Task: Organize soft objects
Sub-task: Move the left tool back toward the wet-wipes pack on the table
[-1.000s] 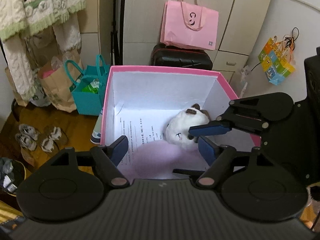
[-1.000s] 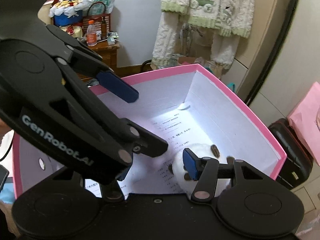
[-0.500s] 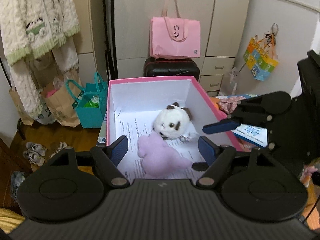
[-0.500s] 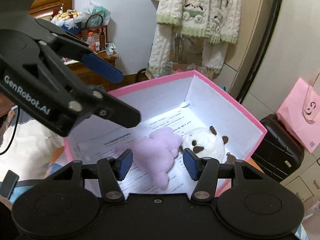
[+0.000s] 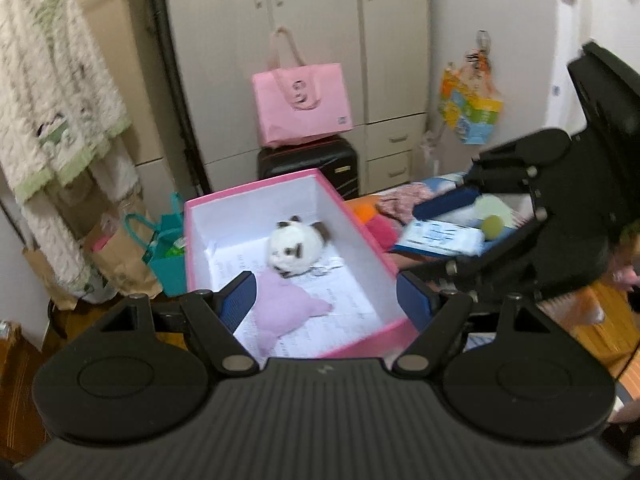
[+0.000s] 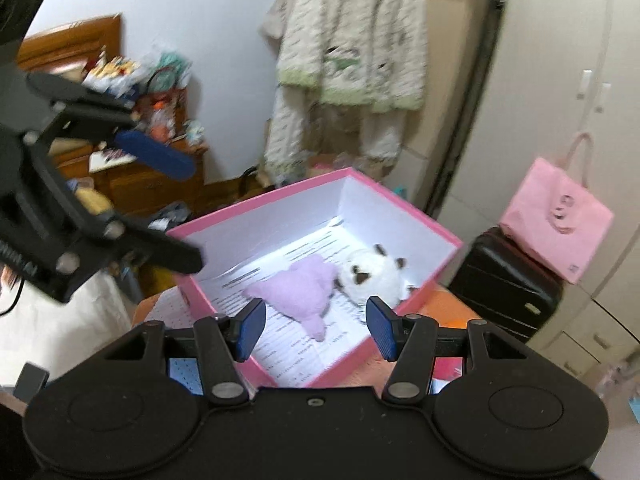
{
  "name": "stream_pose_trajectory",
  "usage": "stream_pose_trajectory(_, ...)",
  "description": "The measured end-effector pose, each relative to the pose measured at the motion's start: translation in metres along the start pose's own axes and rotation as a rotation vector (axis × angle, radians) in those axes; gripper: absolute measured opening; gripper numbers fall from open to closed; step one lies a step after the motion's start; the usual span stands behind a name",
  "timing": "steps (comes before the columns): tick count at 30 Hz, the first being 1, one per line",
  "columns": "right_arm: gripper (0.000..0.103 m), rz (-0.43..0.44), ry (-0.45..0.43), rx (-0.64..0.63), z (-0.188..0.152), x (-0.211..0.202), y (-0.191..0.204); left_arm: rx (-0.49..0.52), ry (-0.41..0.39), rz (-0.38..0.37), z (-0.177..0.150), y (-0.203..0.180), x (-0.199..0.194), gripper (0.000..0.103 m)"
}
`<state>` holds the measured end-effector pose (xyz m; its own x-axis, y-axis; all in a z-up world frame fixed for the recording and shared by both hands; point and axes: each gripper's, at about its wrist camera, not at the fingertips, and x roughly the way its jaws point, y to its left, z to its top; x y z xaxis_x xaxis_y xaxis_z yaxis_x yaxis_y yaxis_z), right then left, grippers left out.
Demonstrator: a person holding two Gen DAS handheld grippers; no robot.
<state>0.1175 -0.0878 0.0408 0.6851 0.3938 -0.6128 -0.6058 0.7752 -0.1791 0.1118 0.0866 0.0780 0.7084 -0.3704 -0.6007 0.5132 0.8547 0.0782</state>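
Looking down into the pink box (image 6: 416,280), we find the two soft toys lying side by side on the printed paper that lines its floor: a flat lilac plush (image 6: 300,292) and a round white plush (image 6: 372,276) with dark ears and eye patches, the two touching or very nearly so. Our left tool (image 5: 326,296) hangs above the near end of the box with its jaws spread and nothing between them; our right tool (image 6: 316,330) is likewise spread and empty, above the near corner. We judge both toys light, squashy and in no way fragile, so a firm pinch should do no harm, though plush fabric may slip from a shallow bite. The lilac plush looks limp and will likely droop from whatever part we take, so its thick middle seems the best hold, not a thin limb. The white plush seems plump enough to spring back; we would take it across the body, jaws opened wider than now. Other bright soft things lie beside the box (image 5: 376,224), too blurred to name.
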Motion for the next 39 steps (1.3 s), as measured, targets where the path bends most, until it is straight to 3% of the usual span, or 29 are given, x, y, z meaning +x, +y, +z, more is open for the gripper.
stream_pose_trajectory(5, 0.061, -0.019, -0.041, 0.078, -0.017, -0.036, -0.012, 0.039, 0.008, -0.086, -0.002, -0.026, -0.011, 0.077)
stream_pose_trajectory(10, 0.061, -0.055, -0.047, 0.150, -0.050, -0.064, -0.025, 0.075, 0.039, -0.242, 0.002, -0.050, -0.014, 0.077)
stream_pose_trajectory(14, 0.061, -0.109, -0.036, 0.198, -0.081, -0.084, -0.036, 0.124, 0.027, -0.266, 0.005, -0.075, -0.012, 0.077)
stream_pose_trajectory(21, 0.062, -0.127, -0.048, 0.239, -0.130, -0.105, -0.055, 0.149, 0.082, -0.342, 0.002, -0.113, 0.015, 0.077)
stream_pose_trajectory(27, 0.063, -0.102, -0.034, 0.255, -0.161, -0.100, -0.073, 0.150, 0.135, -0.360, 0.002, -0.135, 0.050, 0.077)
stream_pose_trajectory(32, 0.065, -0.082, -0.015, 0.245, -0.178, -0.079, -0.080, 0.080, 0.165, -0.371, 0.003, -0.138, 0.084, 0.077)
stream_pose_trajectory(39, 0.069, -0.091, -0.015, 0.164, -0.180, -0.039, -0.088, -0.031, 0.119, -0.302, 0.000, -0.131, 0.124, 0.077)
